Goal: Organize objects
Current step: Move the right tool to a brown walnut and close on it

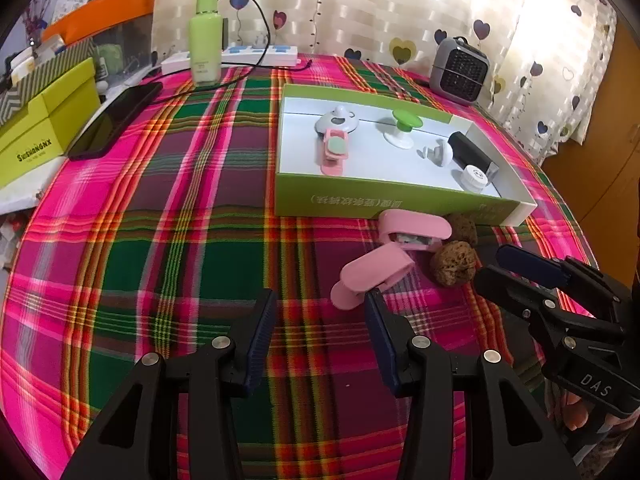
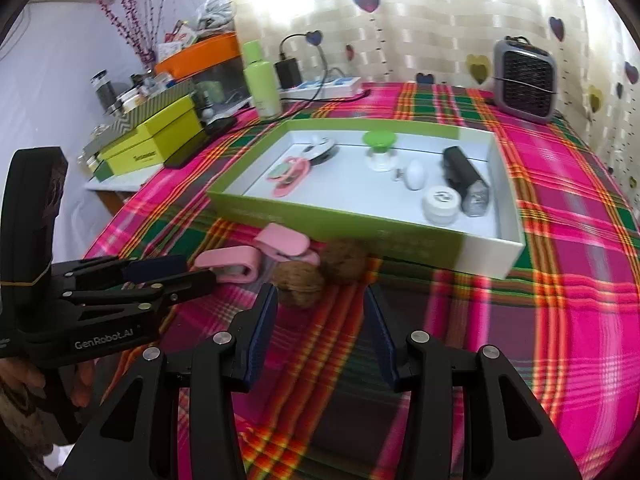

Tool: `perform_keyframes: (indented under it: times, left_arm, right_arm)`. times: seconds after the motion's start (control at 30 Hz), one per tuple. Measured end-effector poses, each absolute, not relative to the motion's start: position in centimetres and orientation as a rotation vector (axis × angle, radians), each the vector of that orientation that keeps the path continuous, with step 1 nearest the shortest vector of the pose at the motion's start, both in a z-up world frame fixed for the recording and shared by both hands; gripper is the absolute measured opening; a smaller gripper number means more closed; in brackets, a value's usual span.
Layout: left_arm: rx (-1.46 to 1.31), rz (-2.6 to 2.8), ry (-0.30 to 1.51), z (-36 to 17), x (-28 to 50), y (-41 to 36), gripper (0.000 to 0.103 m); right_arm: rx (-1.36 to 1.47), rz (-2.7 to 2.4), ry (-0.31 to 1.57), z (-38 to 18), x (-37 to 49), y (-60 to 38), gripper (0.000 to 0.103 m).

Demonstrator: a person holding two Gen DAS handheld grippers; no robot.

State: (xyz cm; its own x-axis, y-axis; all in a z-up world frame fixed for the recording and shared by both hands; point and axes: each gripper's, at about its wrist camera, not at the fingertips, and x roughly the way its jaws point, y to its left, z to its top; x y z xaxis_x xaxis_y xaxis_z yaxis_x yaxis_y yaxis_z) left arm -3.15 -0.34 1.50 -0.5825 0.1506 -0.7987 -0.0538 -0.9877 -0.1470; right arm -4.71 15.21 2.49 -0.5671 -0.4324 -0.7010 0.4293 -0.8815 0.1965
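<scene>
Two pink clips (image 1: pixel 412 230) (image 1: pixel 372 276) and two brown walnuts (image 1: pixel 456 264) (image 1: pixel 464 224) lie on the plaid cloth just in front of a green box (image 1: pixel 384 204). On the box's white floor are a pink clipper, a green-topped knob (image 1: pixel 402 128), a black tube (image 1: pixel 470 150) and a white jar. My left gripper (image 1: pixel 320 300) stands open and empty, its right fingertip close to the nearer pink clip. My right gripper (image 2: pixel 320 296) is open too, with the nearer walnut (image 2: pixel 300 284) just ahead of its left finger. Each gripper shows in the other's view: the right gripper (image 1: pixel 496 270), the left gripper (image 2: pixel 180 276).
A green bottle (image 1: pixel 206 36), a power strip (image 1: pixel 256 54) with cables and a grey heater (image 1: pixel 460 70) stand along the far edge. A dark phone (image 1: pixel 112 120) and a yellow-green box (image 1: pixel 44 124) lie at the left. Heart-patterned curtains hang behind the table.
</scene>
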Motion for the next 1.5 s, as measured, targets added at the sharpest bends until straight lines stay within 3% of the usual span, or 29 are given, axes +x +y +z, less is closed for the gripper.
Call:
perform_keyframes:
  times: [0.7,0.77,0.87,1.5]
  left_arm:
    - [-1.302,2.597,-0.147,1.8,-3.0,-1.1,0.044]
    - [-1.301,2.593,-0.148,1.8,-3.1,-1.2,0.045]
    - [-1.294,2.589,-0.139,1.9,-3.2,-1.1,0.046]
    - [-1.227,2.489,-0.005,2.1,-5.2,1.4,0.05]
  right_arm:
    - [1.149,-2.377,0.033,1.8,-5.6,12.6,0.046]
    - [1.151,-2.377,0.025,1.7,-5.7,12.6,0.044]
    - [1.164,-2.393,0.011,1.7,-5.8,12.7,0.034]
    - [1.176,-2.405,-0.001,1.8,-4.6,13.8,0.033]
